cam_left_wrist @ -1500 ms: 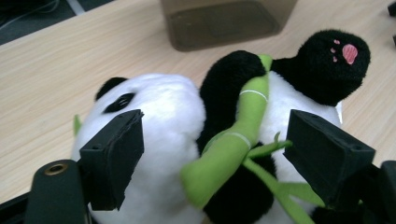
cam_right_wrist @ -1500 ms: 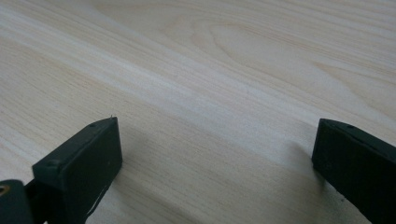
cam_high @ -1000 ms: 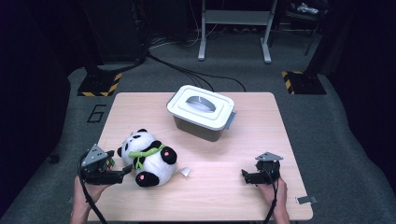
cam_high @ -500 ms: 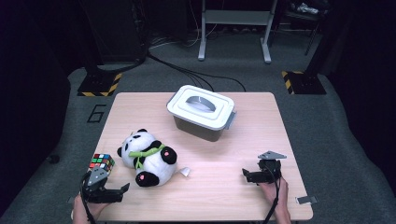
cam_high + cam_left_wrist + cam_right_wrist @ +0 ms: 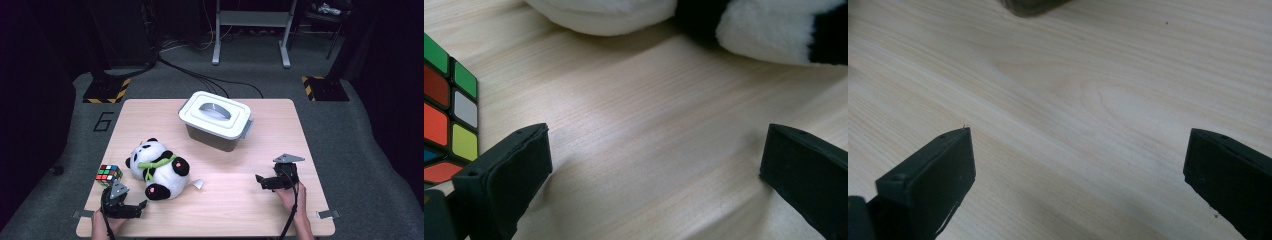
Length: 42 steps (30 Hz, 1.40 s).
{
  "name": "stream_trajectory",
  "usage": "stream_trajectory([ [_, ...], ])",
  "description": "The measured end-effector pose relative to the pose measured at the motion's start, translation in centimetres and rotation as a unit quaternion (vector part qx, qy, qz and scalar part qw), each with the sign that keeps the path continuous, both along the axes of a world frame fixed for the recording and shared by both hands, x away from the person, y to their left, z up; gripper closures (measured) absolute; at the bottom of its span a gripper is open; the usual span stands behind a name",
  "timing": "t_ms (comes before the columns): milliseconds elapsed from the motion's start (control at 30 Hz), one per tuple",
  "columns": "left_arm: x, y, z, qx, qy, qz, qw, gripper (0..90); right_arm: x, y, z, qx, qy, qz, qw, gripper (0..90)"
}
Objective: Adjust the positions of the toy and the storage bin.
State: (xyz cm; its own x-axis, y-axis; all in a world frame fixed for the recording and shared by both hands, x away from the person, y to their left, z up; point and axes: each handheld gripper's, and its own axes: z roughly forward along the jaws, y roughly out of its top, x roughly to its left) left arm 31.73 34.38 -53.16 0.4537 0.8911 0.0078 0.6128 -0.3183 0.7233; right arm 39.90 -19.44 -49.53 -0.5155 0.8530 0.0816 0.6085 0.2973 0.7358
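While your left gripper (image 5: 131, 208) sits lower left, jaws spread and empty beside the cube (image 5: 109, 174), your right gripper (image 5: 265, 182) gapes too.

In your left tool view, the puzzle cube (image 5: 446, 120) is cut off by the left edge, so you see just part of two faces. The plush panda (image 5: 704, 22) runs off the top edge, leaving a strip of white and black fur. In your right tool view, the storage box (image 5: 1033, 6) is a dark sliver at the top edge. From above, the box's contents stay hidden under its lid (image 5: 216, 113), and your forearms are cut off at the near edge.
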Motion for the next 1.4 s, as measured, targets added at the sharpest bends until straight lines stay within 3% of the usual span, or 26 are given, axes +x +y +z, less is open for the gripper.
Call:
stream_trajectory([
  [100,0.2,0.1,0.1,-0.001,0.009,-0.005,0.9999,0.1,0.3,0.2,0.9,0.006,-0.002,0.006,1.0000,0.0],
  [467,0.3,0.1,0.1,0.000,0.009,-0.011,0.9999,0.0,2.2,1.6,4.5,0.007,-0.027,0.028,0.9992,0.0],
  [800,0.3,0.0,0.0,0.000,0.007,-0.010,0.9999,0.0,5.2,4.7,8.3,-0.008,-0.045,0.057,0.9973,0.0],
  [967,0.3,0.0,0.0,-0.002,0.005,-0.010,0.9999,0.0,7.6,6.5,10.1,-0.006,-0.048,0.072,0.9962,0.0],
  [1167,0.3,0.0,0.0,-0.002,0.005,-0.012,0.9999,0.0,10.7,8.5,11.1,-0.012,-0.049,0.081,0.9955,0.0],
  [1367,0.3,0.0,0.0,-0.002,0.005,-0.012,0.9999,0.0,13.3,10.0,10.9,-0.020,-0.044,0.086,0.9951,5.5],
  [1400,0.3,0.0,0.0,-0.002,0.005,-0.012,0.9999,0.0,13.7,10.2,10.8,-0.031,-0.052,0.092,0.9940,6.8],
])
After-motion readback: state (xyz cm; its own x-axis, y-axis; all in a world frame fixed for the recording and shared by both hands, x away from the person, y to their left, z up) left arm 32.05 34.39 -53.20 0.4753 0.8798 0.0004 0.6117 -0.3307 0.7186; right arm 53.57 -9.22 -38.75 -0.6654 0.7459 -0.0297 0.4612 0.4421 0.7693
